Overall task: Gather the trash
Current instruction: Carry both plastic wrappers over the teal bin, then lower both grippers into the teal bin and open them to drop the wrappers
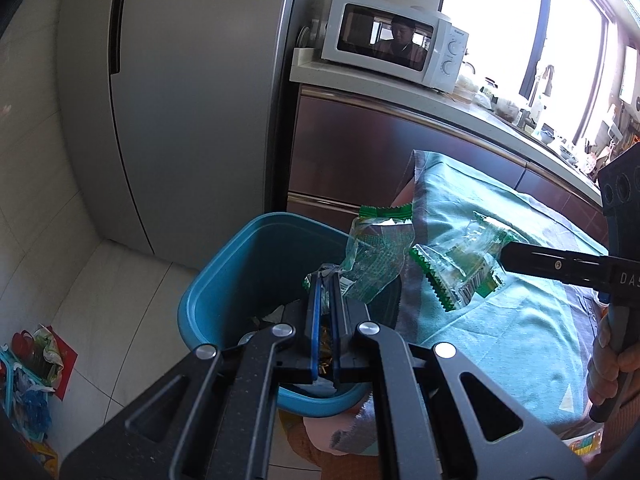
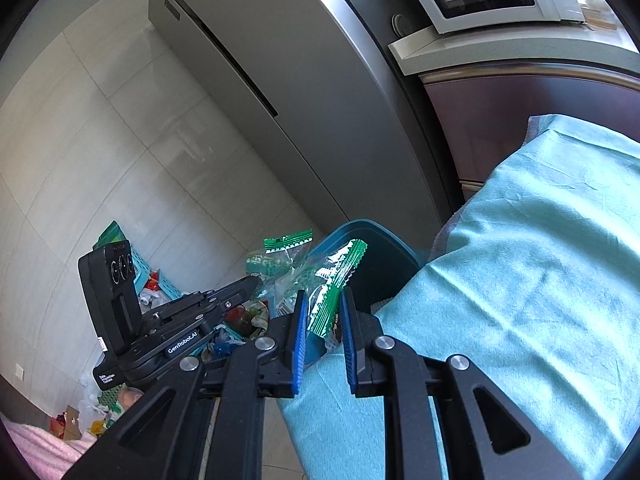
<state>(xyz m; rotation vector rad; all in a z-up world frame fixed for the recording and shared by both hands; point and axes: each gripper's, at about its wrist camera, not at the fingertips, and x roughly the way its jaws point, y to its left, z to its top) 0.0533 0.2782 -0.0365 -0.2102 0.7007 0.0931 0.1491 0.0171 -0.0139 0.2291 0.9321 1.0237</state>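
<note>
My left gripper (image 1: 326,280) is shut on a clear green-edged snack wrapper (image 1: 374,248) and holds it above the blue trash bin (image 1: 224,280). My right gripper (image 2: 325,300) is shut on a second clear green-edged wrapper (image 2: 338,280) beside the bin (image 2: 380,248), at the edge of the teal-clothed table (image 2: 540,280). In the left wrist view the right gripper (image 1: 502,258) comes in from the right with its wrapper (image 1: 460,272) over the cloth. In the right wrist view the left gripper (image 2: 256,282) holds its wrapper (image 2: 286,252) to the left.
A grey fridge (image 1: 180,100) stands behind the bin. A microwave (image 1: 396,40) sits on the counter (image 1: 460,108) at the back. A teal basket with bags and litter (image 1: 28,380) lies on the floor at the left. Some rubbish lies inside the bin.
</note>
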